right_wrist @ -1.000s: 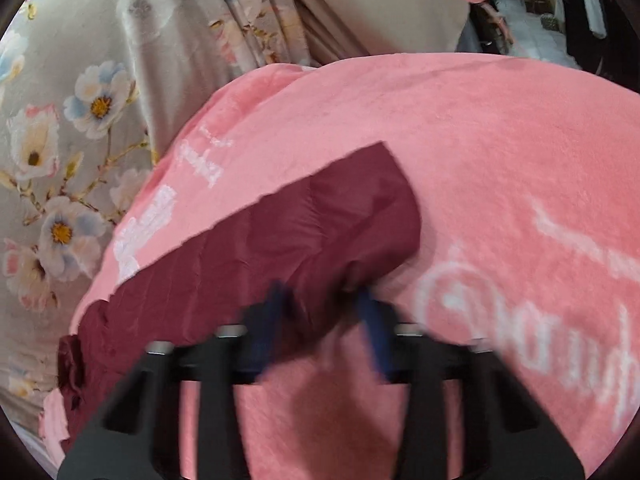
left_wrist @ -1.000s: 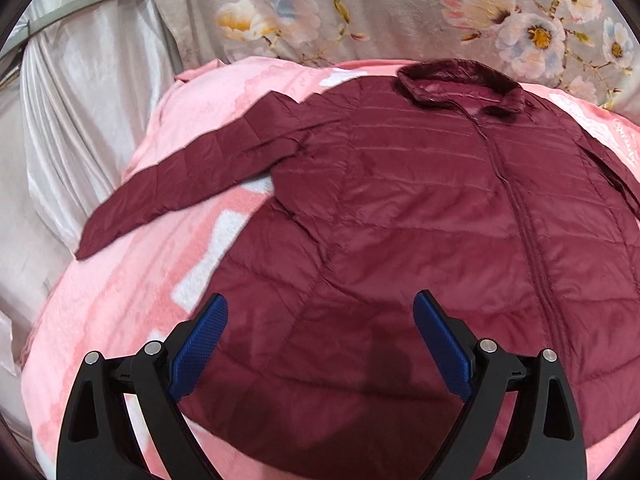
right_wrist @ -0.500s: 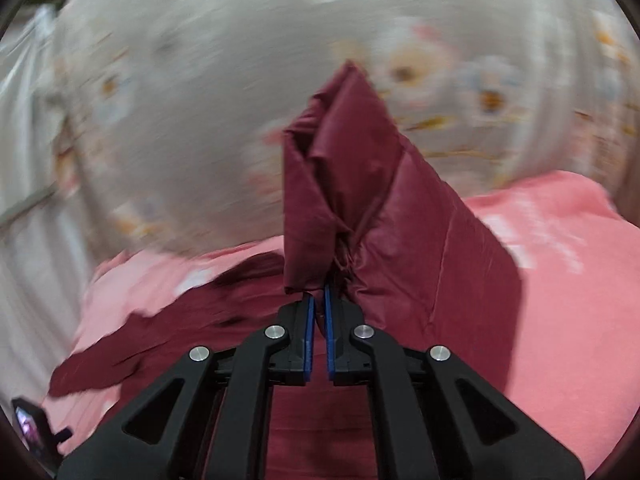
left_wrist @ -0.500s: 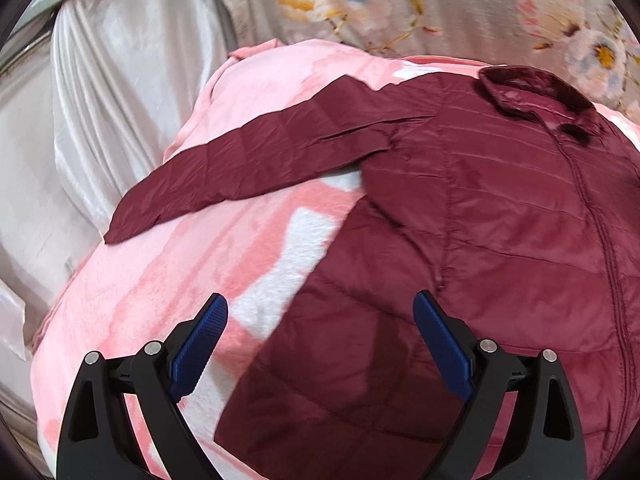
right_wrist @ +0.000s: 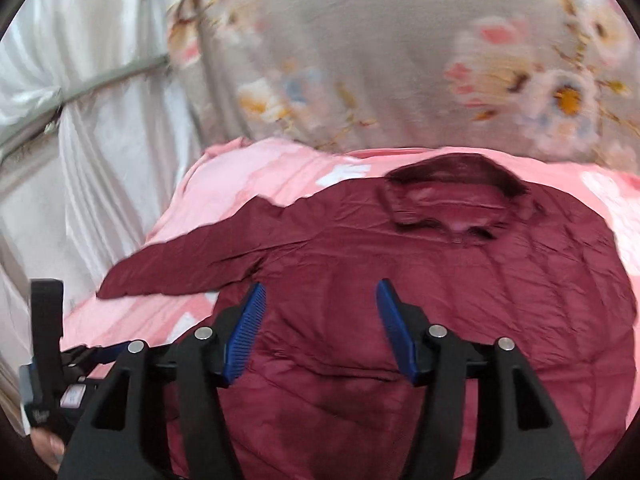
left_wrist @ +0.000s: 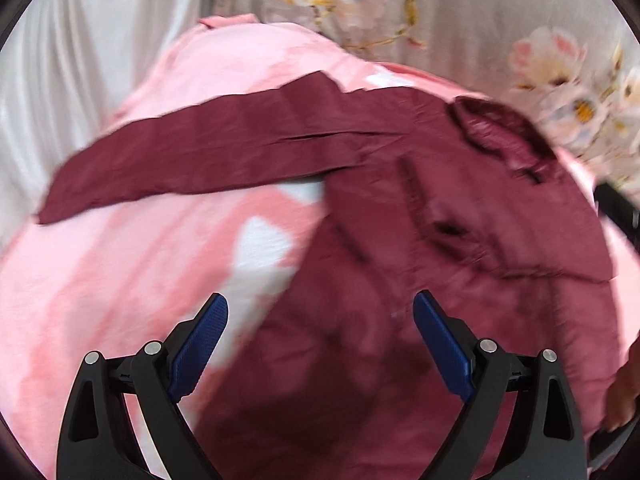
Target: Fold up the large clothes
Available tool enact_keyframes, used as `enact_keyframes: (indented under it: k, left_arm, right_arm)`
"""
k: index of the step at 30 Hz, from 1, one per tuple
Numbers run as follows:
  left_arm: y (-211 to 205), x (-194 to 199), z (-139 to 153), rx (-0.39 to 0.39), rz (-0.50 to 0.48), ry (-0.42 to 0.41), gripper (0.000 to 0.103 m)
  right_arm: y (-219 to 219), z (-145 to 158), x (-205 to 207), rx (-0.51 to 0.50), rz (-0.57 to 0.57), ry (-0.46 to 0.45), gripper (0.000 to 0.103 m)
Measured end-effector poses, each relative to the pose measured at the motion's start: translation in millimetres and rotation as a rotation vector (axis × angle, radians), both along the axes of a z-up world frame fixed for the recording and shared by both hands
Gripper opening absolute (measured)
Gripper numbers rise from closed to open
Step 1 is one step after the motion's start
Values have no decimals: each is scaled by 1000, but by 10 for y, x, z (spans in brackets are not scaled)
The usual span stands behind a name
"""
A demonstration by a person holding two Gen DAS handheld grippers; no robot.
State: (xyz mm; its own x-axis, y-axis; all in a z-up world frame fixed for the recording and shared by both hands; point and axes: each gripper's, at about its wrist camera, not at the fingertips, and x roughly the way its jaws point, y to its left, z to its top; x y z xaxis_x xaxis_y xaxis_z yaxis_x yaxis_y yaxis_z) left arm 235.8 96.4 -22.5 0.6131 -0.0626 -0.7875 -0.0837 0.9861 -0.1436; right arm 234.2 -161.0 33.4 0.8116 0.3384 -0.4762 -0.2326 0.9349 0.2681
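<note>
Right wrist: right hand-held gripper [right_wrist: 320,320] has released the jacket [right_wrist: 420,280]; both hand-held grippers wide.

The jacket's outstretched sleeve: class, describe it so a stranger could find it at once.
Start at the pink blanket covering the bed, then find the dark red puffer jacket spread on it. From the shoulder beside the collar, one long sleeve runs out flat toward the white curtain. It is the only sleeve lying on bare blanket; the other is folded over the jacket's body.
</note>
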Motion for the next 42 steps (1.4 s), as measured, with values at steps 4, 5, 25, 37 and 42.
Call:
enact_keyframes:
  k: [4, 5, 25, 37, 42]
  left_arm:
    - [-194, 289, -21, -166, -63, 54, 91]
    - [-269, 374, -31, -201, -72, 64, 92]
    - [-702, 1041, 119, -100, -96, 24, 1]
    - [-903, 1044, -381, 114, -143, 51, 2]
    - [-817, 950, -217, 155, -138, 20, 14]
  right_arm:
    - [-786, -77, -82, 74, -184, 51, 56]
    - [-1028, -139, -104, 113, -238, 74, 56]
    - [-2608, -740, 280, 433, -579, 176, 0]
    - [-2450, -1002, 449, 115, -615, 322, 3]
    - [-2334, -684, 225, 39, -657, 288, 7]
